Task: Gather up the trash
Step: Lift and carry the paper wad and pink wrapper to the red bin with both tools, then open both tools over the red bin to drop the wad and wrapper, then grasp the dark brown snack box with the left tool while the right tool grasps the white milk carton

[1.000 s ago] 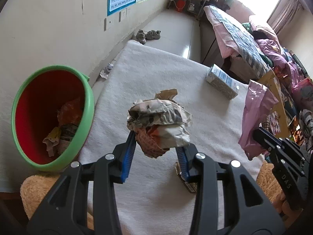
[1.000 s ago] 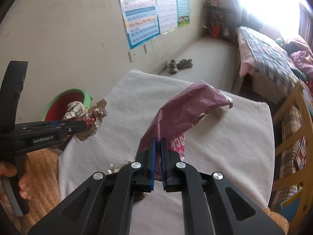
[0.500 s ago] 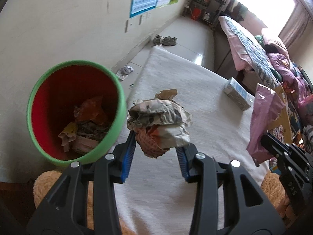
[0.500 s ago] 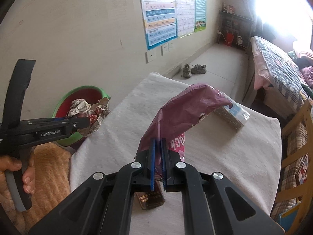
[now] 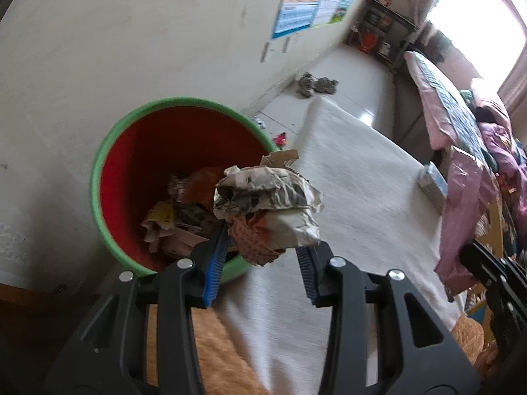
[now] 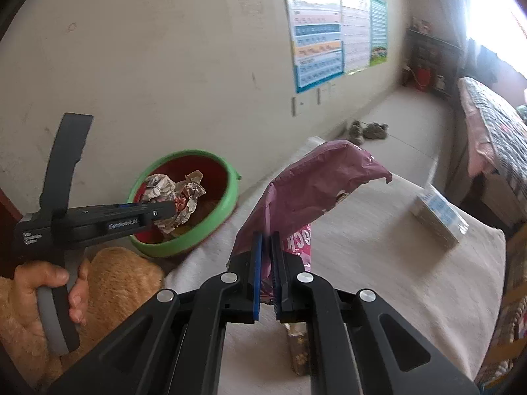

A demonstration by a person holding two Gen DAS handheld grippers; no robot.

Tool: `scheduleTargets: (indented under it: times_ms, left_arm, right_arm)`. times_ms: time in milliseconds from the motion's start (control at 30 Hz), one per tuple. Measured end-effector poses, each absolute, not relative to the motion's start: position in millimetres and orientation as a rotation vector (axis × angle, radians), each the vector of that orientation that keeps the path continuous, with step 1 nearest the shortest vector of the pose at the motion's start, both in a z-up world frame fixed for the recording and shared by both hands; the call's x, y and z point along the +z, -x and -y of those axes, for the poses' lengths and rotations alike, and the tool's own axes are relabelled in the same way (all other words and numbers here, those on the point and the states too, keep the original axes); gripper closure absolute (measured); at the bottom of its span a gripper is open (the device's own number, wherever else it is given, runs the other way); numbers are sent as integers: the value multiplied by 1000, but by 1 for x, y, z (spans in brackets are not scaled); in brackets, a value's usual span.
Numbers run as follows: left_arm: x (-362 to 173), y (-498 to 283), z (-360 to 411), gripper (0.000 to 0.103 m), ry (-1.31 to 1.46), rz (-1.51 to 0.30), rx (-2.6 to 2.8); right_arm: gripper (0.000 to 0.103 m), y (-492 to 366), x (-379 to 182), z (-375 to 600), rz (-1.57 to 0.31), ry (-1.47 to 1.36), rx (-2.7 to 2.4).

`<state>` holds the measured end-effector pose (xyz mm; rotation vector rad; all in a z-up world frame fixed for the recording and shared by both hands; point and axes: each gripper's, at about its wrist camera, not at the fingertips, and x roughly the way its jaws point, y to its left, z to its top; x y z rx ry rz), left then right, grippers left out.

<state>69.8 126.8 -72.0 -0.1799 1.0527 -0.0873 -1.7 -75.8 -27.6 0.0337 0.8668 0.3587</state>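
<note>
Two loads: crumpled paper wad (image 5: 268,202) and pink plastic bag (image 6: 309,191), both light, soft, crushable; pinch the bulk.
Left hand-held gripper (image 5: 260,260): partly closed on wad, over the green-rimmed bin (image 5: 98,177).
Right hand-held gripper (image 6: 266,273): clamped on bag above the bench (image 6: 395,263).
Writing: "GenRobot.AI" on left gripper; bag letters unclear.

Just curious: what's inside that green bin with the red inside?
The bin holds crumpled wrappers and paper scraps at the bottom. The held paper wad hides part of the pile.
</note>
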Motion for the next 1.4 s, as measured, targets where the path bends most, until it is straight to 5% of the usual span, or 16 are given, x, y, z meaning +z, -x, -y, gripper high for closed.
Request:
scheduleTargets:
  times_ms: [567,633,667,733,800,1167,1400]
  left_arm:
    - [-86,-76,-218,64,342,-1055,76]
    - [-87,-75,-228,56,365,-1045,101]
    - [-87,-75,-231,48,374,-1042,113]
    - [-88,-74,-239,38,394,-1032,145]
    - [-88,-71,-245,37,410,-1027,161]
    - [-102,-56,-209,36,386,-1097,67]
    - [-117,-45,-138,36,369,-1207,-107]
  right_arm:
    - [95,-60,-32,-44,-908,-49,725]
    - [93,-62,-35,-55,-915,-35,754]
    - [90,-63,-37,-61,-921,-28,766]
    - [63,-69,-41,-67,-924,-17,771]
    - [52,-69,-43,-69,-909,-22,768]
    - [42,-92,-66,83,-935,27,349]
    - [25,-137,-101,218,-1088,143,24]
